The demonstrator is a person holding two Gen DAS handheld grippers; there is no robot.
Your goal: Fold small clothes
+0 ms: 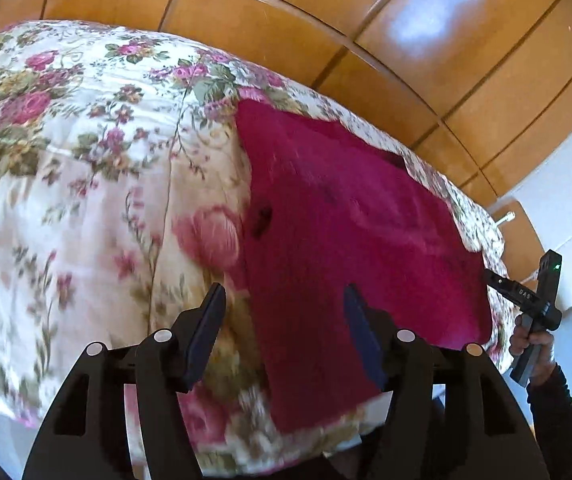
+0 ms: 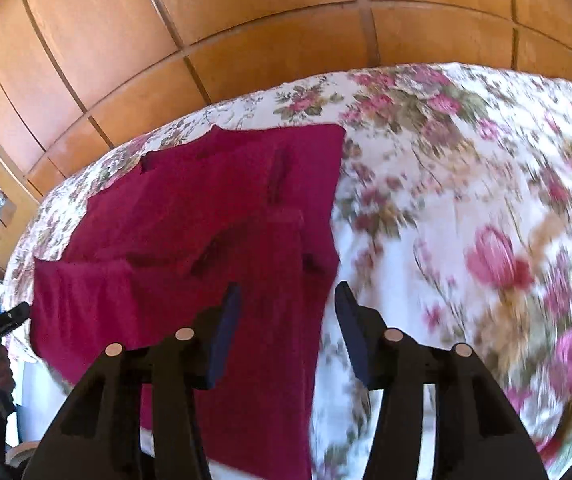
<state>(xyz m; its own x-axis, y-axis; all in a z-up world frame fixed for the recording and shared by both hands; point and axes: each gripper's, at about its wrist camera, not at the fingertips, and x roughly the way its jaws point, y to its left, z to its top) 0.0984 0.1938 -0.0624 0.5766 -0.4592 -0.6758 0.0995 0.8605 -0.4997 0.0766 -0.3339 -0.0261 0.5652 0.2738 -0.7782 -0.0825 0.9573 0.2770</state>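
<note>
A crimson garment (image 1: 350,240) is seen spread flat on a floral bedspread (image 1: 85,160), close to the edge of the bed that lies nearest to the wooden wall panelling (image 1: 326,20). In the left wrist view the left gripper (image 1: 283,316) is held above the near left border of the garment, and its jaws are kept wide apart; nothing is gripped between them, and one finger is seen over the bedspread while the other is seen over the red cloth. In the right wrist view the right gripper (image 2: 288,312) is placed over the right border of the crimson garment (image 2: 213,220), also with the jaws well apart and nothing held. Some folds and a layered part can be noticed on the garment in this view, but which kind of clothing it is cannot be told. The floral bedspread (image 2: 466,200) is blurred at the right. The right gripper (image 1: 534,300) is visible at the far right of the left wrist view, held by a hand (image 1: 534,344), beside the garment's edge.
</note>
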